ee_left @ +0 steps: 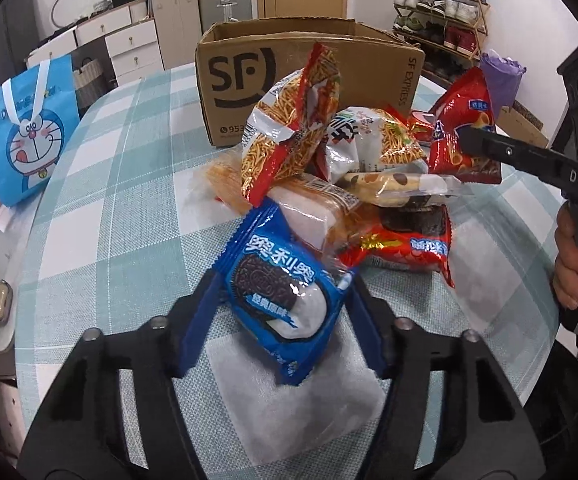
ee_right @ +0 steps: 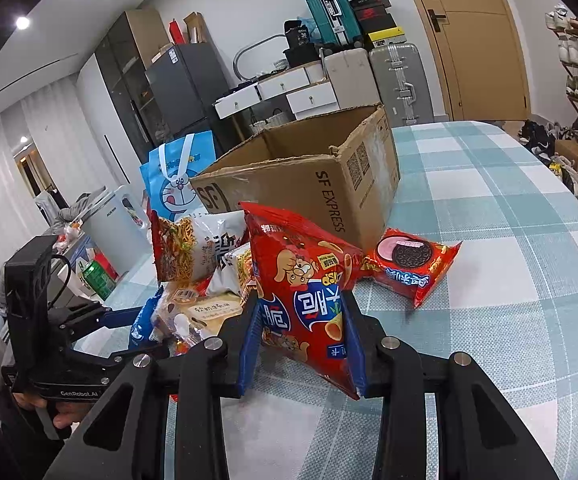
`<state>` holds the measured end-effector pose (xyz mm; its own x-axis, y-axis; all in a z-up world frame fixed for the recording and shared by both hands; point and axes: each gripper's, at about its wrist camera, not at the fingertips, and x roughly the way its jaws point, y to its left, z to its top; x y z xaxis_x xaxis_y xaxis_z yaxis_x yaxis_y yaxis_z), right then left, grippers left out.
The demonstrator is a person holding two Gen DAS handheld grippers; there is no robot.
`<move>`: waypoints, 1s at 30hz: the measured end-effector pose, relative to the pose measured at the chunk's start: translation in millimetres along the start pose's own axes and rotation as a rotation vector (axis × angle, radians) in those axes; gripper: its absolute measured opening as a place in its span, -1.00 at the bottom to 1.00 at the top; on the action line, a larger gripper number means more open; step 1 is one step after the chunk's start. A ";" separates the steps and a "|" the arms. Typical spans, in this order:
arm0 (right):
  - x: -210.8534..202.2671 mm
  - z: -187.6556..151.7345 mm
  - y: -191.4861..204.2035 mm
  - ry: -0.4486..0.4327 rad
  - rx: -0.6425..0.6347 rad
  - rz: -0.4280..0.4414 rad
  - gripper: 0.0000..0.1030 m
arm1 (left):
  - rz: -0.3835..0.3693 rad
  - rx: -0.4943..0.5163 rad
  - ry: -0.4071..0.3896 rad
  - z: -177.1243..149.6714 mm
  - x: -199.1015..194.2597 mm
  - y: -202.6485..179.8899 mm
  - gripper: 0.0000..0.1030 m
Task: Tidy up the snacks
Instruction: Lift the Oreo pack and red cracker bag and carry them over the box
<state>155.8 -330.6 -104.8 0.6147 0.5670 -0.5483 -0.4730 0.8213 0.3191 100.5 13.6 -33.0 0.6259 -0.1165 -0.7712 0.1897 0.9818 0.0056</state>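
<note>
My left gripper (ee_left: 282, 284) is shut on a blue Oreo pack (ee_left: 277, 280), which lies at the near edge of a pile of snacks on the checked tablecloth (ee_left: 109, 200). The pile holds noodle-snack bags (ee_left: 289, 128), a wrapped bread (ee_left: 309, 216) and a red Oreo pack (ee_left: 401, 252). My right gripper (ee_right: 300, 300) is shut on a red chip bag (ee_right: 301, 280) that stands upright between its blue pads. In the left wrist view the same red chip bag (ee_left: 465, 120) is pinched at the right of the pile. An open cardboard box (ee_left: 249, 80) stands behind the pile.
The cardboard box (ee_right: 309, 184) has its top open, and the red Oreo pack (ee_right: 409, 264) lies in front of it. A blue cartoon gift bag (ee_left: 29, 132) stands off the table's left edge. Suitcases, drawers and a shoe rack (ee_left: 441, 12) line the far wall.
</note>
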 end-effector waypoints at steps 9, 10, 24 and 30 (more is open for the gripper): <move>-0.8 0.1 2.1 -0.009 0.001 0.002 -0.27 | -0.029 -0.017 -0.070 0.6 -18.4 3.6 -0.16; -0.8 0.2 2.6 -0.010 0.000 0.003 -0.27 | -0.033 -0.017 -0.079 0.6 -22.1 3.3 -0.16; -6.8 -1.1 5.4 -0.037 -0.009 0.023 -0.27 | -0.032 -0.099 -0.252 8.7 -66.7 13.6 -0.16; -12.9 0.5 10.0 -0.058 -0.018 0.043 -0.27 | -0.037 -0.122 -0.289 12.7 -77.9 16.9 -0.16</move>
<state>143.4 -329.6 -94.1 0.6288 0.6046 -0.4890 -0.5107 0.7953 0.3265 64.5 37.3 35.2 0.8127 -0.1730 -0.5563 0.1352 0.9848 -0.1087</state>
